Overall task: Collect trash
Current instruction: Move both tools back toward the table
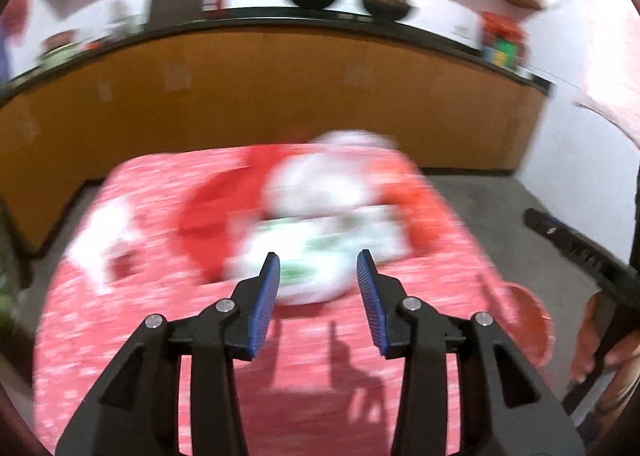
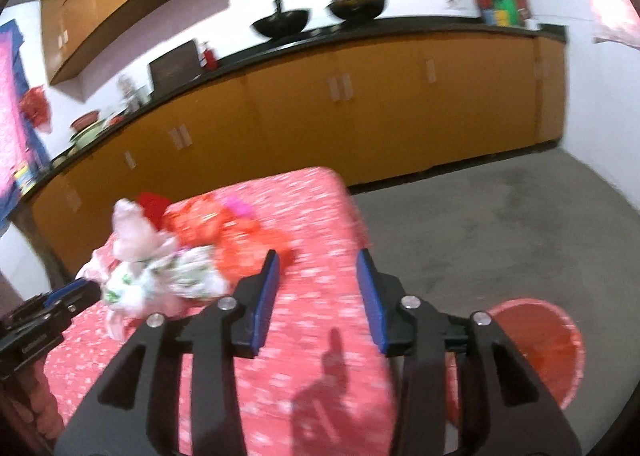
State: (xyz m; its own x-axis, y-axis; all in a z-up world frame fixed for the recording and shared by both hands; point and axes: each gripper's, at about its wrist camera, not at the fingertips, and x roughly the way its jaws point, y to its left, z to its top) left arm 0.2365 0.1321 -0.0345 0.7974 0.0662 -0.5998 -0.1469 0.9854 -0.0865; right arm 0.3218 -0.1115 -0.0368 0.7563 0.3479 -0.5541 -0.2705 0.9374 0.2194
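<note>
While both views blur, the left tool [image 1: 318, 272] hangs with its blue pads apart and nothing between them, over the pink-covered surface [image 1: 120, 336]. The right tool [image 2: 318, 272] is spread and empty too. The pile of crumpled bags [image 2: 168, 272] lies mid-surface; a red bin [image 2: 548, 352] stands on the floor beside it.

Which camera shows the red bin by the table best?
The right wrist view: the red bin on the floor shows its round rim and inside. The left wrist view catches only a blurred edge past the table corner.
</note>
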